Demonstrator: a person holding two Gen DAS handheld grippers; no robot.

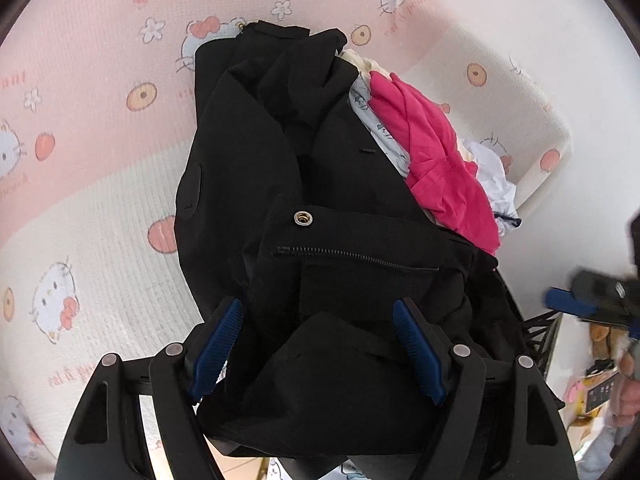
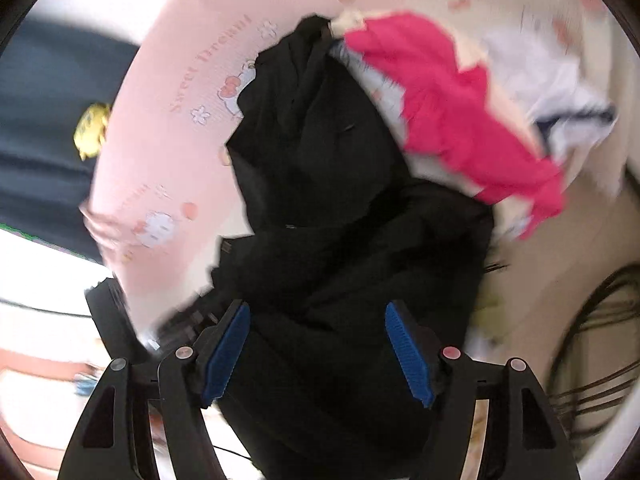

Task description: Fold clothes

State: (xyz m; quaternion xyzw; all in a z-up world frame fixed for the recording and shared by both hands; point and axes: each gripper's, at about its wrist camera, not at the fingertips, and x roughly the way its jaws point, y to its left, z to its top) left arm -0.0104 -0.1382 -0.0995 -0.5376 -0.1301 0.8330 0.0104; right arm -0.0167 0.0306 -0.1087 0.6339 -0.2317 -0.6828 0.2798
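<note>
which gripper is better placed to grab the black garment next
Left, probably. The left gripper straddles the black garment in a sharp view, jaws open. The right gripper is open over it too, but its view is motion-blurred.

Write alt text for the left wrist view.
A crumpled black garment with a zipper and metal snap lies on a pink cartoon-cat bedsheet, between the open blue-padded fingers of the left gripper. A bright pink garment and pale clothes are piled to its right.

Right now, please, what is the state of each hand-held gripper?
Left hand-held gripper: open, nothing gripped; crumpled black fabric garment lies between its blue pads.
Right hand-held gripper: open, holding nothing, above the same garment.
</note>
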